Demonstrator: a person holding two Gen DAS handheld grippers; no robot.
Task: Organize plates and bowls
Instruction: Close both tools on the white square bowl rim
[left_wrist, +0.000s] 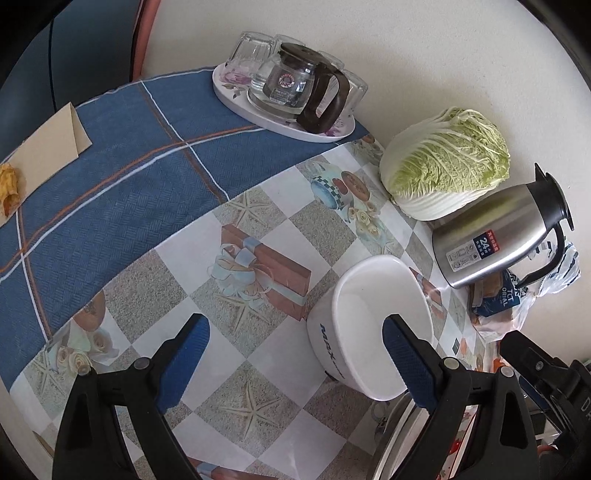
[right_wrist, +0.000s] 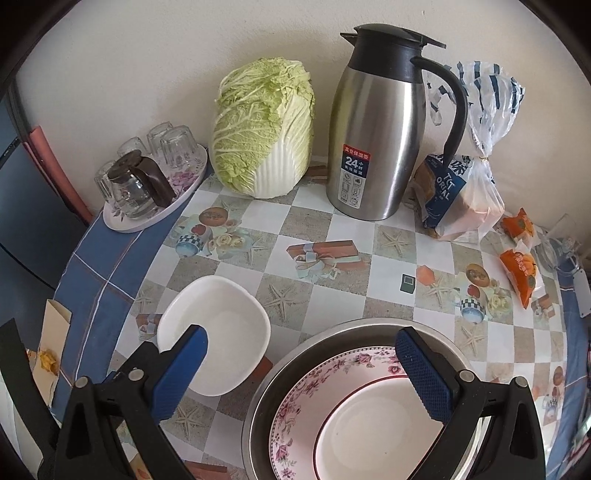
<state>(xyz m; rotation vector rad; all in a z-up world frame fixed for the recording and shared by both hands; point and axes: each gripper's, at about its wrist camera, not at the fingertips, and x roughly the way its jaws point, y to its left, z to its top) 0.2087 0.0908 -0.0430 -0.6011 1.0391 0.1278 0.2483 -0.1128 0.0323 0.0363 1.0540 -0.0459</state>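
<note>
1. The left gripper is hanging low over the table with its jaws spread wide and nothing between them. Its right finger is sitting in front of the white bowl, seemingly just inside the rim, so it looks lined up to pinch the near wall; I cannot tell whether it is touching.

2. The white bowl is standing upright and empty on the checked cloth, just left of the steel basin and apart from the clutter at the wall. That is leaving free room around it for a grip from the near side.

3. The right gripper is also gaping, holding nothing. Its right finger is poised above the floral plate, its left finger in front of the white bowl's near edge.

4. The floral plate is lying inside the basin, with a smaller white dish nested in it, widest at the bottom. That order suggests the basin is serving as the collecting place, so stacking is probably well along, with the white bowl the one piece outside.

5. The cabbage, flask, bread bag and glass tray are crowding the wall side, likely keeping the near half free for work.
</note>
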